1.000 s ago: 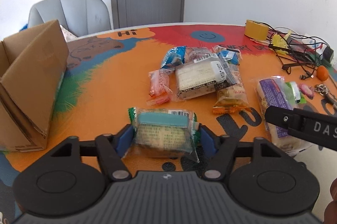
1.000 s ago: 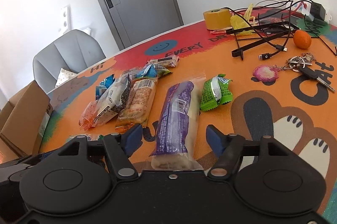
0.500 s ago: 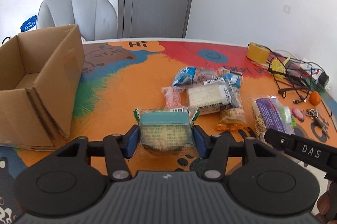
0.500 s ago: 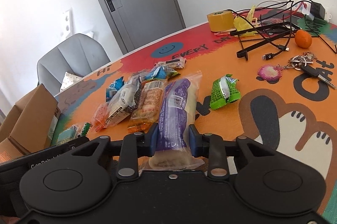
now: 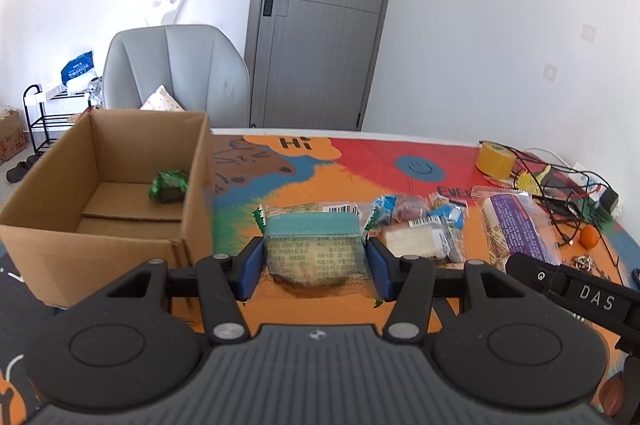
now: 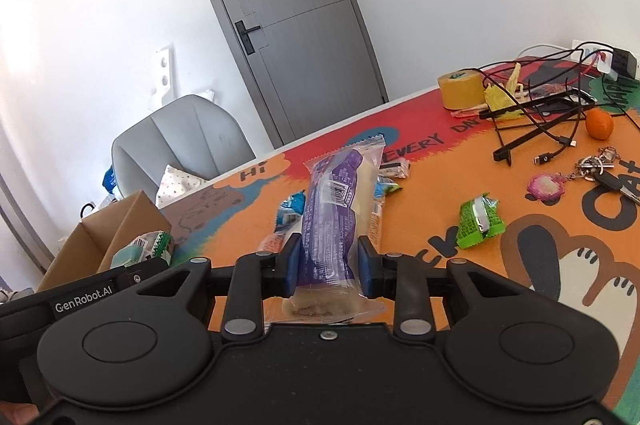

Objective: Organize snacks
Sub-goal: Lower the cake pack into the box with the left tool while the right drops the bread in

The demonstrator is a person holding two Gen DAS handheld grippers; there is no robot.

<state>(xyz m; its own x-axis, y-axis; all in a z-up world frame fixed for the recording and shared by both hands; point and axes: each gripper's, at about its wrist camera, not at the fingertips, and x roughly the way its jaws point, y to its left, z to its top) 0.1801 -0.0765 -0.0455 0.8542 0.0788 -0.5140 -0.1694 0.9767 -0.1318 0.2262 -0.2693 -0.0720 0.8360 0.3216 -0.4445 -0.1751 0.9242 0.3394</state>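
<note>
Left hand-held gripper [image 5: 314, 265] squeezing a green snack pack [image 5: 314, 245] above the surface [image 5: 344, 165], near the cardboard box [image 5: 120, 185]. Right hand-held gripper [image 6: 327, 271] pinching a long purple snack bag [image 6: 336, 213]. Might slip, being held low down.

A teal-banded snack packet [image 5: 314, 245] and a long purple-wrapped pastry [image 6: 334, 213] are held lifted; more wrapped snacks [image 5: 420, 225] lie scattered on the surface.
</note>
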